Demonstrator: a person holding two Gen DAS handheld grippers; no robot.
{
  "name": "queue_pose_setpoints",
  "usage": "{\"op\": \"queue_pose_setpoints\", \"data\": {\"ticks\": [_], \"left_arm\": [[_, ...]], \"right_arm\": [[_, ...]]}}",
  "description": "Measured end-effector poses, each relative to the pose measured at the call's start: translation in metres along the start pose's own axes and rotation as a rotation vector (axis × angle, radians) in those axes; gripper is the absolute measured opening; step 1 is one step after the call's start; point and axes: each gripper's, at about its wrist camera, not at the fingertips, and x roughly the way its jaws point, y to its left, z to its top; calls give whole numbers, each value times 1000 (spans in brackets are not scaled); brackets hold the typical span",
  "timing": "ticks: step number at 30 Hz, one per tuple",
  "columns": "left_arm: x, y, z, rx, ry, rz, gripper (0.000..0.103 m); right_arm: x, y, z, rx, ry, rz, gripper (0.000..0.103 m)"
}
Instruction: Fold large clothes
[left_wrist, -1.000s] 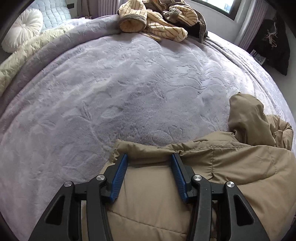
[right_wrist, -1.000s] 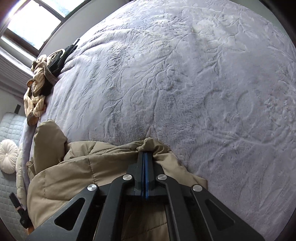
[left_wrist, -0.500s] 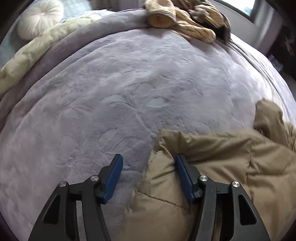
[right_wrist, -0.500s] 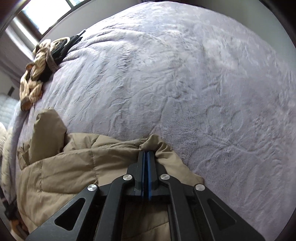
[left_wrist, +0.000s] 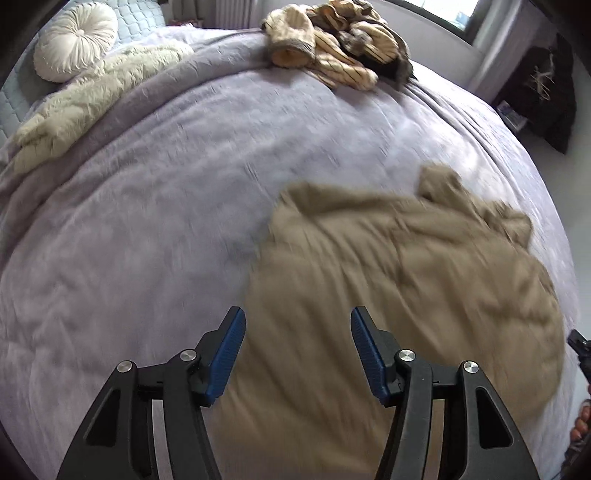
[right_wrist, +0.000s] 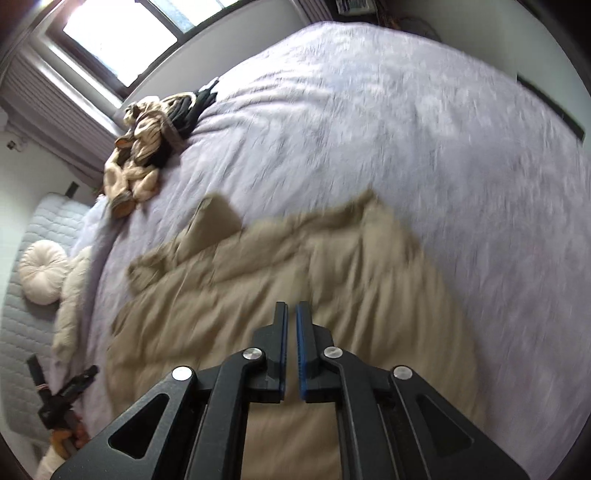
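Lifting clear of the tan quilted puffer jacket (left_wrist: 399, 295), both grippers have let it go: a second ago the right gripper (right_wrist: 291, 347) was clamped on the jacket's edge and the left gripper (left_wrist: 297, 354) straddled its hem. Now the left one stands released, nothing between its blue pads (left_wrist: 225, 354), while the right one's jaws are opening with only a narrow empty gap. The jacket lies flat on the lavender embossed plush bedspread (left_wrist: 166, 221), from the centre toward 4 o'clock in the left wrist view. That fold looks set down; I judge a fresh grasp comes next. A striped beige clothes heap (left_wrist: 332, 48) waits at 12 o'clock. No brand or writing is legible.
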Motion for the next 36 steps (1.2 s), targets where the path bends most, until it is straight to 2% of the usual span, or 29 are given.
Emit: {"op": "queue_pose_setpoints", "data": {"ticks": [3, 4, 5, 6, 7, 8, 15, 19, 22, 23, 25, 28, 30, 33, 36], "left_arm": [[-8, -5, -26, -21, 48, -39, 61], [-10, -7, -34, -33, 62, -50, 65], [-11, -8, -42, -48, 79, -63, 89], [-12, -9, -50, -64, 84, -69, 103], [-17, -11, -59, -76, 65, -64, 103], [-18, -13, -63, -74, 60, -64, 103], [-12, -21, -87, -84, 114, -48, 103], [-6, -18, -92, -93, 147, -12, 103], [-4, -13, -95, -109, 162, -18, 103], [-3, -12, -96, -113, 169, -16, 103], [-1, -11, -99, -108, 176, 2, 103], [1, -9, -102, -100, 181, 16, 103], [5, -5, -103, -117, 196, -28, 103], [9, 6, -104, -197, 219, -176, 103], [12, 19, -105, -266, 217, -255, 103]], "right_arm": [[-10, -4, -28, 36, 40, 39, 22], [-13, -4, -34, 44, 47, 47, 27], [-17, -5, -43, 54, 56, 57, 35], [-21, -6, -52, 66, 65, 67, 40], [-25, -8, -60, 78, 73, 80, 51], [-27, -9, -67, 90, 79, 92, 58], [-31, -20, -103, 159, 133, 110, 60], [-28, -31, -115, 222, 146, 140, 81], [-26, -42, -124, 282, 151, 171, 84], [-25, -46, -126, 302, 149, 171, 93], [-24, -56, -133, 348, 142, 171, 103], [-24, -65, -139, 392, 133, 207, 103], [-23, -68, -142, 404, 141, 221, 103], [-16, -71, -145, 421, 171, 251, 103], [-13, -73, -144, 442, 172, 260, 103]]}}
